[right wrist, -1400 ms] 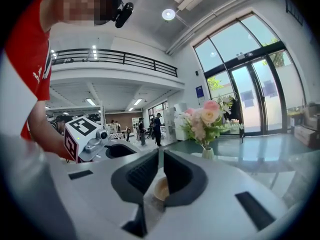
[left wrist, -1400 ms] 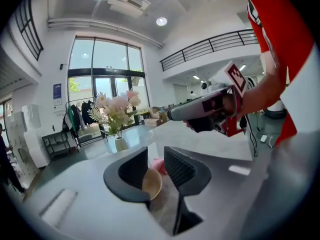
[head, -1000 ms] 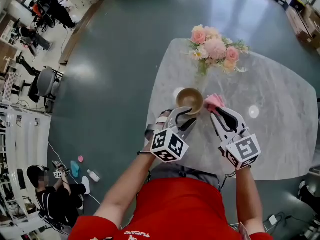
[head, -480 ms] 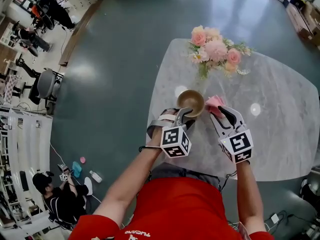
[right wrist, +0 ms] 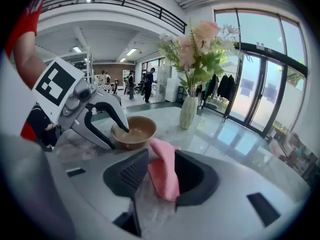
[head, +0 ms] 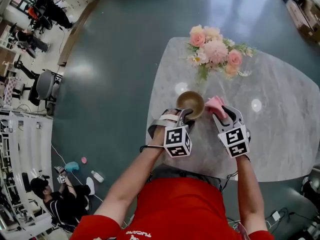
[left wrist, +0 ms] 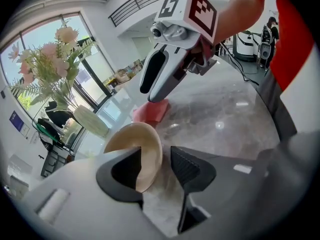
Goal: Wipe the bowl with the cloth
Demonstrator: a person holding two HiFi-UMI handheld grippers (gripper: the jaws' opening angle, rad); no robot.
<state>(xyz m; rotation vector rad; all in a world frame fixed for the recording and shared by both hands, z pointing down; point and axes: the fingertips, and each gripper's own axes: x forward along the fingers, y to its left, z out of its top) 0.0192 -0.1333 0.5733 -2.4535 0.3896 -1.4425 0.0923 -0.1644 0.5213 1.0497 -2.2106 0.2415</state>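
Observation:
A tan bowl stands on the marble table, with a pink cloth just to its right. My left gripper straddles the bowl's near rim: one finger is inside the bowl, the other outside, as the right gripper view shows. Its jaws have just been opening and do not press on the rim. My right gripper has also just been opening. The cloth hangs loosely between its jaws, leaning on the right one. In the left gripper view, the right gripper stands over the cloth.
A vase of pink flowers stands on the table behind the bowl. The table's near edge runs just behind both grippers. Beyond the table is grey floor, with chairs and people far off at the left.
Both grippers have come down toward the table with the bowl and cloth. Both pairs of jaws stand wider apart than before.

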